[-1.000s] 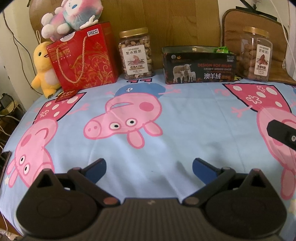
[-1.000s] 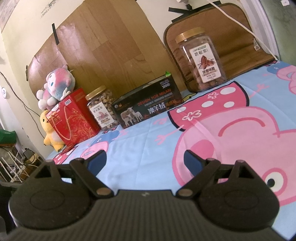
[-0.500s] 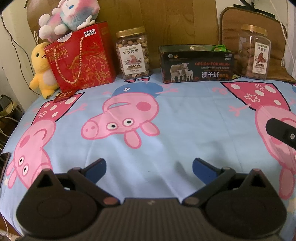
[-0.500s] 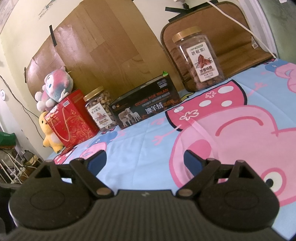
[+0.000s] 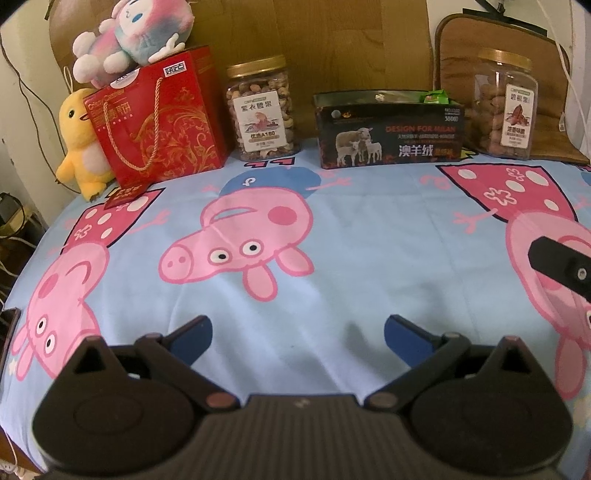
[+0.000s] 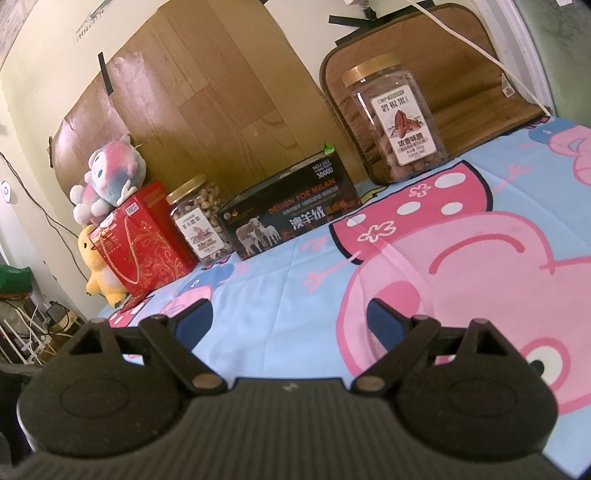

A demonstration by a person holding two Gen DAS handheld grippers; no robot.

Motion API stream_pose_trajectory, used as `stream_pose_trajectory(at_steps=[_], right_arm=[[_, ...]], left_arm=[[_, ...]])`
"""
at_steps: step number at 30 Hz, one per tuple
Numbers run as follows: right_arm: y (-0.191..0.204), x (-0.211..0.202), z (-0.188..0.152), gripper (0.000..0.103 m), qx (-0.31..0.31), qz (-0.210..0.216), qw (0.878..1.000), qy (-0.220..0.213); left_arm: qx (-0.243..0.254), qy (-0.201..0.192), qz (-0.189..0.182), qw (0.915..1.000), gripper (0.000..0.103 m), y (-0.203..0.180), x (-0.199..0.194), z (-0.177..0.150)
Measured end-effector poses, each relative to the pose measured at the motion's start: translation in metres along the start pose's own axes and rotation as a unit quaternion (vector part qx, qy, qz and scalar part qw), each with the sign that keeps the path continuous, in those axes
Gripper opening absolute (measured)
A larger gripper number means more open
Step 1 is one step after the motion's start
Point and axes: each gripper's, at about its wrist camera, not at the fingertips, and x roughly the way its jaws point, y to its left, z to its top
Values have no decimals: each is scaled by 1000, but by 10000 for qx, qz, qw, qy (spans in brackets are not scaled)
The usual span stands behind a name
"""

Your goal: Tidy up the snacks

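Note:
Along the back of the bed stand a red gift bag [image 5: 159, 118] [image 6: 142, 240], a clear nut jar with a gold lid [image 5: 261, 109] [image 6: 199, 221], a dark open box with sheep printed on it [image 5: 388, 134] [image 6: 291, 218] and a second gold-lidded nut jar [image 5: 506, 105] [image 6: 397, 118]. A green packet [image 5: 436, 98] pokes out of the box. My left gripper [image 5: 298, 334] is open over the cartoon-pig sheet, well short of the row, with nothing between its fingers. My right gripper [image 6: 290, 321] is open too, holding nothing. Part of it [image 5: 561, 267] shows at the left view's right edge.
A pink plush toy [image 5: 129, 33] sits on the gift bag and a yellow plush duck [image 5: 79, 144] leans beside it. A brown cushion [image 6: 443, 62] stands behind the right jar. The bed's left edge drops to cables and clutter [image 6: 33, 325].
Both views have shifted slightly; the row of snacks sits a little lower and nearer in the left view. Both grippers stay open and hold nothing.

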Motion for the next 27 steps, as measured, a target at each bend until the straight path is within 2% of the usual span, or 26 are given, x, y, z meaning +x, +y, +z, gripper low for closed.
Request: stream_pose_trajectory(at_steps=[7,16,27], right_arm=[[-2,0,3,92,27,-24,10000,-5],[-8,-1,13,92,7,-101,9999,28],[-18,-13,34,92,-213,-269,9992,-187]], left_arm=[[-18,67,-64,10000,103,-1,2,2],[-90,265,-342,9990,103,-3,5,14],[59,141,-615,9980,103,-23,-1,42]])
